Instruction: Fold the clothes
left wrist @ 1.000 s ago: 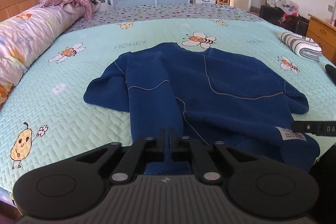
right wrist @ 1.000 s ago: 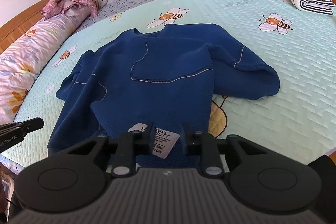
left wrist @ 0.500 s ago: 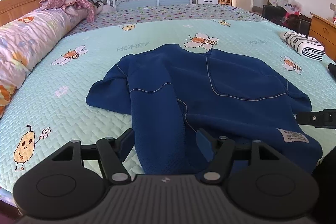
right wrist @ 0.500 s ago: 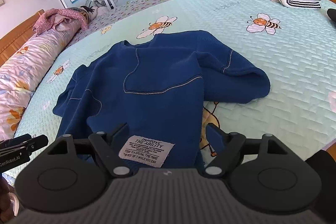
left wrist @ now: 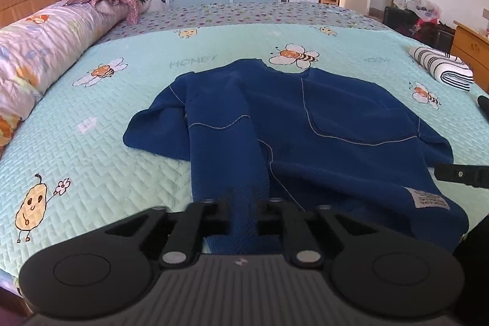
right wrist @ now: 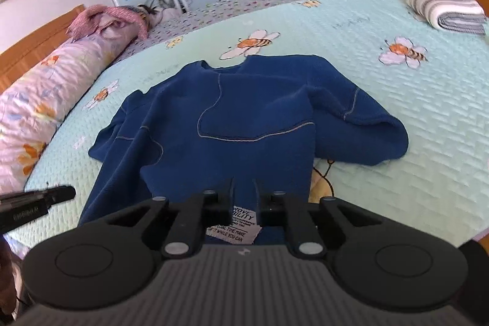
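blue top (left wrist: 305, 124): lies spread on the bed (left wrist: 122, 173), hem at 6 o'clock nearest both cameras, neckline at 12 o'clock, one sleeve out toward 9 o'clock in the left wrist view.
fabric: looks soft, thick and knitted, likely light and limp; it should drape and sag wherever it is not held, and is not fragile.
white label (right wrist: 233, 226): sewn at the hem, sits between the right tool's fingers.
left tool (left wrist: 247, 217): its jaws are closing with a strip of hem cloth between them; whether the pads already press on it i cannot tell.
right tool (right wrist: 244, 205): its jaws are closing over the hem at the label; a firm pinch is not yet certain.
where to hold: the two hem corners, well apart, so the edge stays taut.
risk: a shallow pinch may slip off the thick knit; layers may bunch.
striped towel (left wrist: 443, 67): folded at 2 o'clock, clear of the work.
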The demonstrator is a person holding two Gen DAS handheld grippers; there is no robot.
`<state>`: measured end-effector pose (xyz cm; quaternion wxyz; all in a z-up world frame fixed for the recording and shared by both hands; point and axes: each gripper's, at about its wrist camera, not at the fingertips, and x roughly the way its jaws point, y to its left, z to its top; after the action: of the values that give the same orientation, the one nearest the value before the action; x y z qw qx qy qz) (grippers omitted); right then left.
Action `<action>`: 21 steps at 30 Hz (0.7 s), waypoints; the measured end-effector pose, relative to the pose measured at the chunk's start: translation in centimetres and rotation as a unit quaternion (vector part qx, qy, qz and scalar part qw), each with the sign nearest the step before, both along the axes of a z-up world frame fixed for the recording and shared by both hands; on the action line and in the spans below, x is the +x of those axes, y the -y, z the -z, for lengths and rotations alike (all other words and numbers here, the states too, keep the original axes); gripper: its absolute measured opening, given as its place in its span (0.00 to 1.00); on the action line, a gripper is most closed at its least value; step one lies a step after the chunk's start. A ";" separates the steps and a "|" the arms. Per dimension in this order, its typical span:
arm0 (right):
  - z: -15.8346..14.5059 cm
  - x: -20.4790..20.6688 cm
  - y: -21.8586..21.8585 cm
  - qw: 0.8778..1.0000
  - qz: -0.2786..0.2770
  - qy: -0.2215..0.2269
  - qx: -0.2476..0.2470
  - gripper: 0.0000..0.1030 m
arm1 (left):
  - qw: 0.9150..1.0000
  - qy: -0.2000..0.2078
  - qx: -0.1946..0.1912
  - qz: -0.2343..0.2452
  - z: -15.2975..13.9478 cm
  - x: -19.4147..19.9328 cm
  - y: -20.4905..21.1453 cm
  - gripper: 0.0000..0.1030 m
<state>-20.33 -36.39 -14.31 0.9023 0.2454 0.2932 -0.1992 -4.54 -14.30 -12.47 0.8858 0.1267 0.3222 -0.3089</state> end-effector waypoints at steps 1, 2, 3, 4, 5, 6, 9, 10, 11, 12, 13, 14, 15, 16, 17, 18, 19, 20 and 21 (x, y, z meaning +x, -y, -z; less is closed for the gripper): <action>0.0 0.0 0.1 1.000 0.006 0.000 0.001 0.50 | 1.000 0.002 -0.002 0.000 0.0 -0.1 0.0 0.51; -0.1 -0.1 0.1 1.000 0.012 -0.001 0.002 0.60 | 1.000 0.004 -0.004 0.001 -0.1 -0.2 -0.1 0.55; -0.1 -0.2 0.1 1.000 0.016 0.002 0.003 0.72 | 1.000 0.005 -0.004 0.002 -0.1 -0.2 0.0 0.56; -0.2 -0.3 0.2 1.000 0.020 0.005 0.003 0.73 | 1.000 0.005 -0.003 0.003 -0.1 -0.2 0.0 0.56; -0.3 -0.4 0.2 1.000 0.024 0.009 0.004 0.73 | 1.000 0.005 -0.002 0.004 0.0 -0.2 0.0 0.58; -0.3 -0.5 0.3 1.000 0.026 0.010 0.005 0.73 | 1.000 0.003 0.000 0.003 0.0 -0.1 0.1 0.58; -0.1 -0.5 0.6 0.999 0.033 0.007 0.008 0.73 | 1.000 -0.002 0.004 -0.001 0.4 0.0 0.1 0.59; 0.0 -0.5 0.7 0.999 0.034 0.005 0.010 0.73 | 1.000 -0.003 0.005 -0.002 0.5 0.0 0.1 0.59; 0.1 -0.5 0.8 0.999 0.036 0.004 0.011 0.73 | 1.000 -0.004 0.007 -0.003 0.5 0.0 0.0 0.59; 0.1 -0.6 0.8 0.999 0.037 0.003 0.013 0.73 | 1.000 -0.004 0.008 -0.004 0.6 0.1 0.0 0.59; 0.2 -0.6 0.8 0.999 0.038 0.002 0.014 0.73 | 1.000 -0.005 0.008 -0.005 0.7 0.1 0.0 0.59; 0.3 -0.6 0.9 0.999 0.039 0.001 0.014 0.73 | 1.000 -0.006 0.009 -0.005 0.7 0.1 0.0 0.59; 0.4 -0.6 0.9 0.999 0.040 -0.001 0.015 0.73 | 1.000 -0.007 0.009 -0.006 0.8 0.1 0.0 0.59; 0.4 -0.6 0.9 0.999 0.040 -0.001 0.016 0.73 | 1.000 -0.007 0.011 -0.006 0.9 0.1 0.0 0.60; 0.5 -0.5 1.0 0.999 0.040 -0.002 0.016 0.73 | 1.000 -0.008 0.013 -0.006 1.0 0.2 0.0 0.60; 0.5 -0.5 1.0 0.999 0.039 -0.003 0.016 0.73 | 1.000 -0.010 0.015 -0.006 1.2 0.2 0.1 0.61; 0.6 -0.5 1.0 0.999 0.040 -0.005 0.017 0.73 | 1.000 -0.013 0.019 -0.006 1.6 0.4 0.1 0.63; 0.7 -0.4 1.1 0.999 0.040 -0.007 0.017 0.73 | 1.000 -0.018 0.024 -0.006 2.0 0.5 0.1 0.64; 0.8 -0.4 1.1 0.999 0.040 -0.010 0.017 0.73 | 0.999 -0.022 0.028 -0.006 2.5 0.7 0.1 0.64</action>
<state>-20.74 -37.49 -15.13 0.8862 0.2705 0.2953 -0.2328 -3.86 -14.44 -14.94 0.8763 0.1427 0.3511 -0.2972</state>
